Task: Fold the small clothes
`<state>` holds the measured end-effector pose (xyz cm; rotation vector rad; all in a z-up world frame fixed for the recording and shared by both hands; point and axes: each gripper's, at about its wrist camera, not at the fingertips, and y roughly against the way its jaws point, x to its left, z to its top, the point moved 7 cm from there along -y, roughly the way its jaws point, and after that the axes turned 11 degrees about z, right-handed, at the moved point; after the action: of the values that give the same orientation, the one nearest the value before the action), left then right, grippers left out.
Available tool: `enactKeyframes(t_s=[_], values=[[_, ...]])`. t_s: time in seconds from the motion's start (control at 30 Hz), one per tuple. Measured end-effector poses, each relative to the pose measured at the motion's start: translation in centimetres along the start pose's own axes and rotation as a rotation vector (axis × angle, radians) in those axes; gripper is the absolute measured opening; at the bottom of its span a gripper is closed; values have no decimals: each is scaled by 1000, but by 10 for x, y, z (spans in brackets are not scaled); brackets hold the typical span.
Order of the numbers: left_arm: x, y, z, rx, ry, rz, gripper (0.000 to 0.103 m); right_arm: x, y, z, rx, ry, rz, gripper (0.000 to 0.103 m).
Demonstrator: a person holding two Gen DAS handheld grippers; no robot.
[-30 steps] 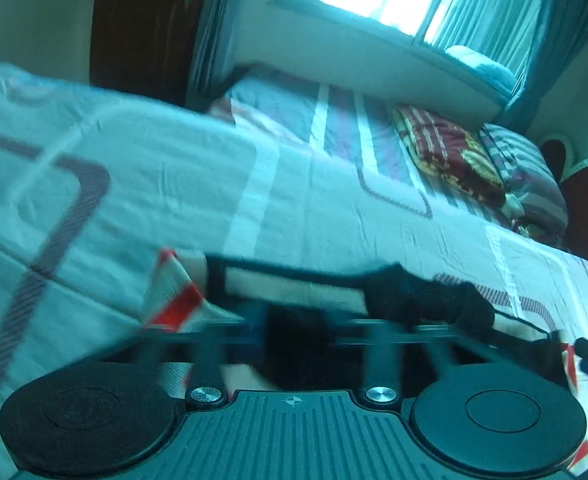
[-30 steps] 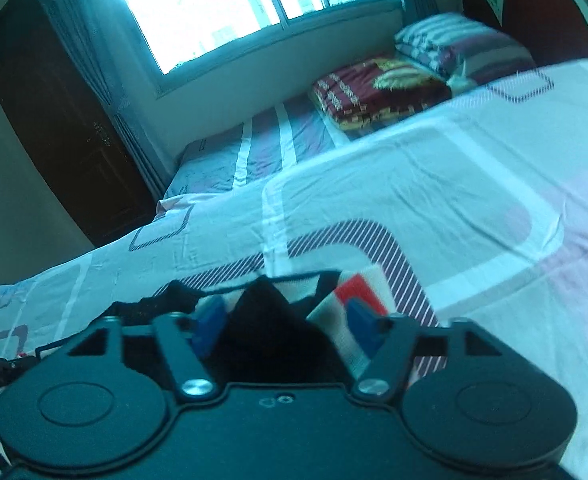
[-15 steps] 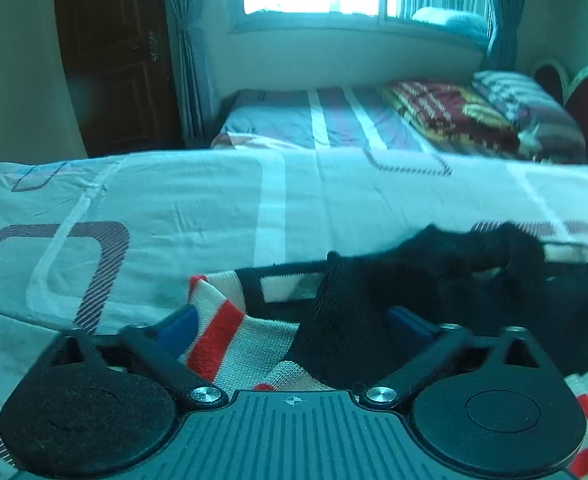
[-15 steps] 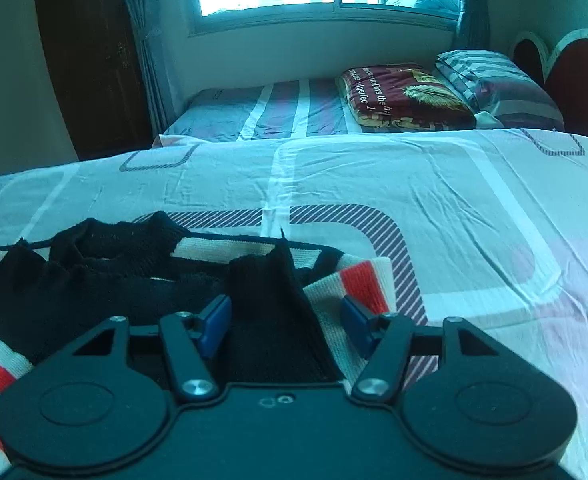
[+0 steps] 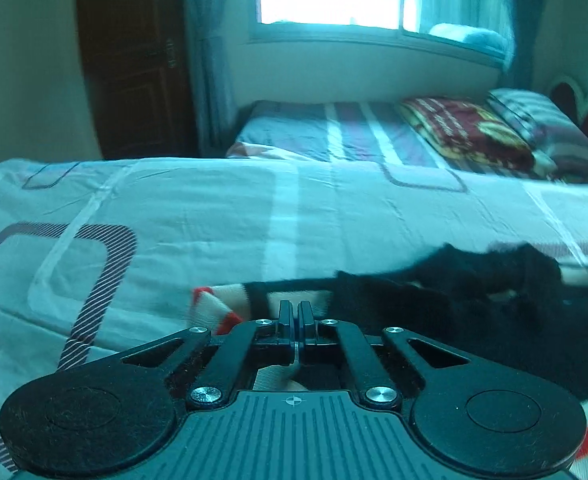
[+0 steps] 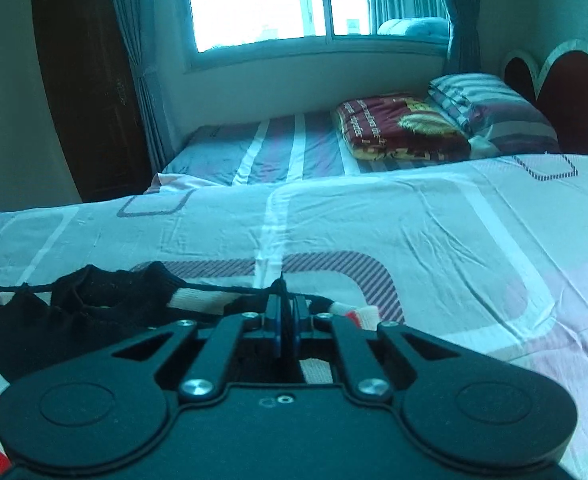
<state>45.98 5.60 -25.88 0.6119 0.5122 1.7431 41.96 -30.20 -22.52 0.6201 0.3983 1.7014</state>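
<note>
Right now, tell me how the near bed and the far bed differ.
The near bed has a pale sheet with rounded-rectangle outlines; the far bed has a darker sheet with straight stripes. A sweater lies on the near bed; a red blanket and a pillow lie on the far bed, under the window. Both are made up.

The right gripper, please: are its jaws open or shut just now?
Shut on the sweater: the right gripper has its jaws drawn together, with a pinch of black knit edge sticking up between them.
</note>
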Motion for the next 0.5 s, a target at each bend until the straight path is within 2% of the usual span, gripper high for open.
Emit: enactKeyframes(t_s=[0.07, 0.13, 0.2, 0.27, 0.3, 0.33, 0.37, 0.4, 0.43, 0.47, 0.5], values=[[2, -7, -1, 42, 1, -7, 2, -4, -2, -2, 10, -21, 20, 5], [-5, -9, -5, 74, -39, -44, 2, -6, -6, -6, 67, -64, 71, 9], [-8, -5, -7, 64, -76, -43, 2, -3, -8, -12, 95, -82, 129, 44], [-9, -6, -8, 79, -71, -58, 4, 3, -7, -12, 87, -46, 126, 52], [-9, -7, -8, 84, -66, -60, 11, 4, -9, -12, 97, -39, 122, 52], [-9, -8, -7, 87, -64, -67, 28, 4, -13, -12, 111, -39, 121, 53], [-9, -7, -7, 86, -65, -67, 47, 5, -16, -13, 120, -32, 112, 53], [-9, -6, -7, 81, -66, -53, 83, 6, -18, -14, 131, -16, 103, 53], [-9, -4, -7, 60, -65, -56, 99, 9, -20, -16, 145, 4, 98, 52], [-10, -1, -7, 40, -70, -73, 99, 12, -21, -18, 148, 28, 89, 46], [-13, 0, -8, 45, -88, -79, 98, 15, -20, -18, 141, 49, 79, 34]])
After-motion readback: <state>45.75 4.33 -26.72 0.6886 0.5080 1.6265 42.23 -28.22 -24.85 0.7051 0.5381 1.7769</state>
